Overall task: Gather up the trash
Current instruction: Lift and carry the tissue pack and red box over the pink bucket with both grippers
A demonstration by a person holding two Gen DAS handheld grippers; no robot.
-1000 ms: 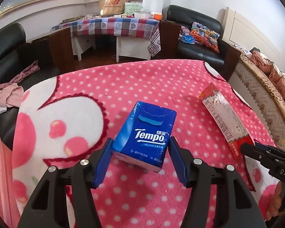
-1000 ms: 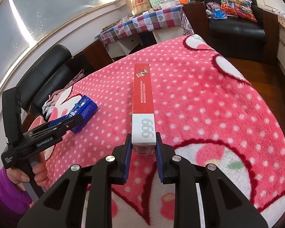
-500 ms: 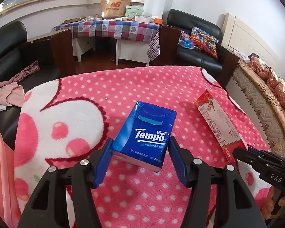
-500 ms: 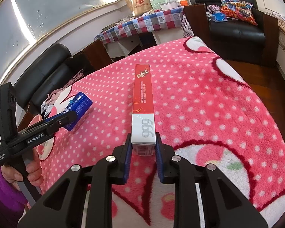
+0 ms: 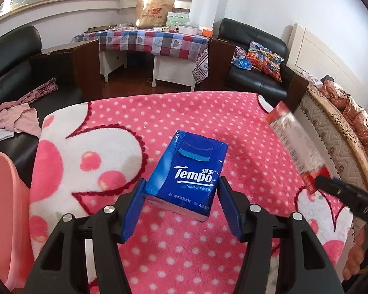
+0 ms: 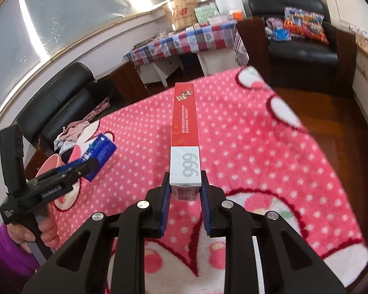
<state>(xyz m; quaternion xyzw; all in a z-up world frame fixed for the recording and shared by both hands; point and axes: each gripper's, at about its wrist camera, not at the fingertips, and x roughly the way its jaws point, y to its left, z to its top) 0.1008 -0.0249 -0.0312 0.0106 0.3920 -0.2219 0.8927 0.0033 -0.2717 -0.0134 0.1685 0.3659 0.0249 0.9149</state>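
Now tissue pack (image 5: 187,175) clamped in left tool (image 5: 181,201); box (image 6: 185,147) in right tool (image 6: 185,193).

From my remote view, a lived-in home sitting room: black leather armchairs (image 5: 255,56) with a patterned cushion (image 5: 266,60), a table under a checked cloth (image 5: 144,41) holding a paper shopping bag (image 5: 153,12), and a pink polka-dot fleece blanket (image 5: 125,112)
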